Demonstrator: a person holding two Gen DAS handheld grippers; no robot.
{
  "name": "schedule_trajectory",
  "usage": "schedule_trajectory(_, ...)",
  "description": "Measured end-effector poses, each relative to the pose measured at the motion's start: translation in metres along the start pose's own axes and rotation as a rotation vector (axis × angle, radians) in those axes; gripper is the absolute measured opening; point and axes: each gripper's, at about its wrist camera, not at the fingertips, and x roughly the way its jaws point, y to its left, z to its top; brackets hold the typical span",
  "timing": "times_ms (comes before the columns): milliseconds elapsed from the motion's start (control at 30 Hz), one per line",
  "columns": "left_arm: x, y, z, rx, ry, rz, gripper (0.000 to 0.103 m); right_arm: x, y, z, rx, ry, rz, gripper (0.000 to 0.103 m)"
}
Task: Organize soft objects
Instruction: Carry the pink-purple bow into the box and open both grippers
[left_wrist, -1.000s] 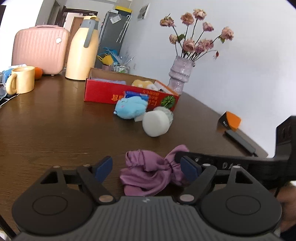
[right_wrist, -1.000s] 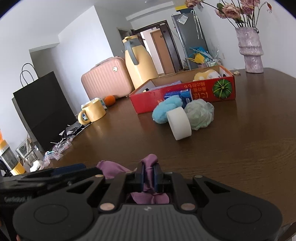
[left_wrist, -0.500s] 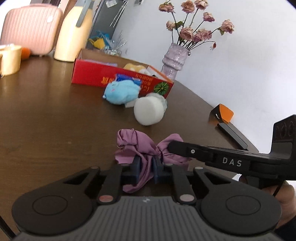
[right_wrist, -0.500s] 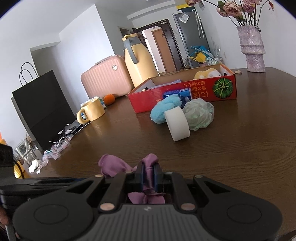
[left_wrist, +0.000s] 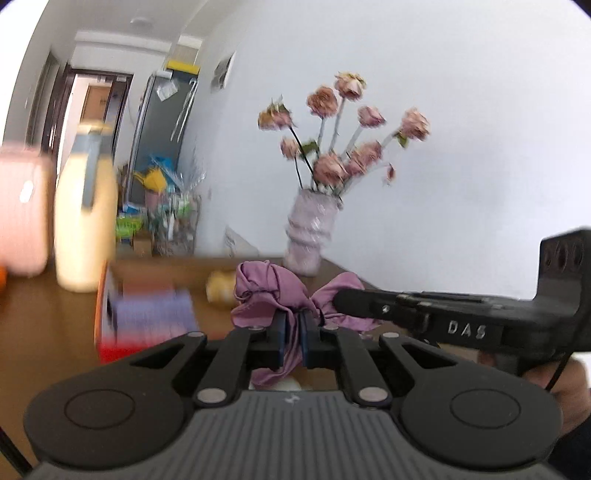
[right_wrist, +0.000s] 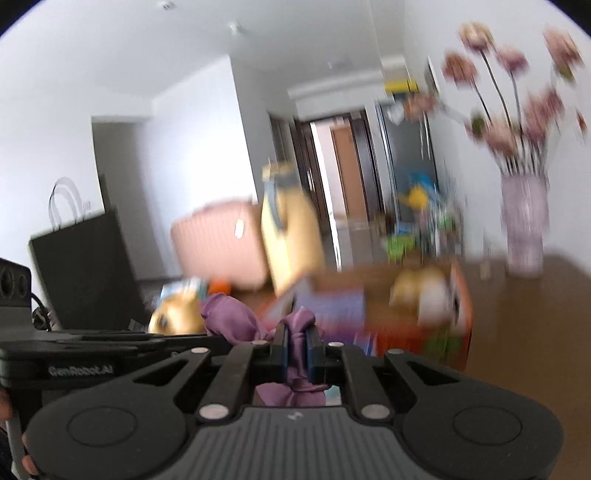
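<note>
A purple cloth (left_wrist: 269, 291) hangs in the air above the brown table (left_wrist: 44, 332), held at both ends. My left gripper (left_wrist: 291, 332) is closing its jaws on one bunched end, blue pads pressing the fabric. In the right wrist view my right gripper (right_wrist: 296, 339) is shut on the other end of the purple cloth (right_wrist: 229, 317). The two grippers sit close side by side. Behind the cloth lies the red box (left_wrist: 110, 347), with a yellow plush (left_wrist: 218, 290) and a pale purple item inside. The background is motion-blurred.
A vase of dried roses (left_wrist: 310, 236) stands at the table's far edge, right of the box. A cream thermos (left_wrist: 85, 229) and a pink suitcase (left_wrist: 18, 218) stand behind it on the left. A black bag (right_wrist: 85, 273) and a yellow mug (right_wrist: 177, 317) are further left.
My left gripper shut on the cloth's free end. Both grippers then rose together, lifting the cloth off the table and toward the red box; the blue plush and white roll have dropped from view.
</note>
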Motion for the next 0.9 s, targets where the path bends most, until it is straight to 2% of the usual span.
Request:
schedule_trajectory(100, 0.066, 0.028, 0.032, -0.044, 0.079, 0.012, 0.008, 0.045, -0.029, 0.048, 0.016, 0.020, -0.008, 0.009)
schedule_trajectory(200, 0.135, 0.067, 0.034, -0.167, 0.238, 0.030, 0.008, 0.108, -0.063, 0.071, 0.056, 0.108, -0.034, 0.009)
schedule_trajectory(267, 0.173, 0.085, 0.023, -0.189, 0.303, 0.078, 0.008, 0.151, -0.086, 0.071, 0.098, 0.194, -0.039, 0.009)
schedule_trajectory(400, 0.210, 0.094, -0.002, -0.126, 0.409, 0.142, 0.011, 0.223, -0.122, 0.044, 0.166, 0.342, -0.067, 0.009)
schedule_trajectory(467, 0.215, 0.093, -0.011, -0.075, 0.429, 0.156, 0.012, 0.244, -0.130, 0.026, 0.185, 0.400, -0.072, 0.010)
schedule_trajectory(600, 0.212, 0.096, -0.015, -0.074, 0.417, 0.175, 0.037, 0.257, -0.124, 0.001, 0.121, 0.460, -0.078, 0.019)
schedule_trajectory(733, 0.191, 0.097, 0.002, -0.085, 0.376, 0.203, 0.044, 0.247, -0.117, 0.011, 0.092, 0.434, -0.091, 0.038)
schedule_trajectory(800, 0.175, 0.092, 0.014, -0.071, 0.353, 0.240, 0.053, 0.234, -0.113, 0.024, 0.085, 0.400, -0.095, 0.038)
schedule_trajectory(900, 0.144, 0.082, 0.033, -0.054, 0.307, 0.313, 0.059, 0.203, -0.102, 0.049, 0.041, 0.344, -0.121, 0.042)
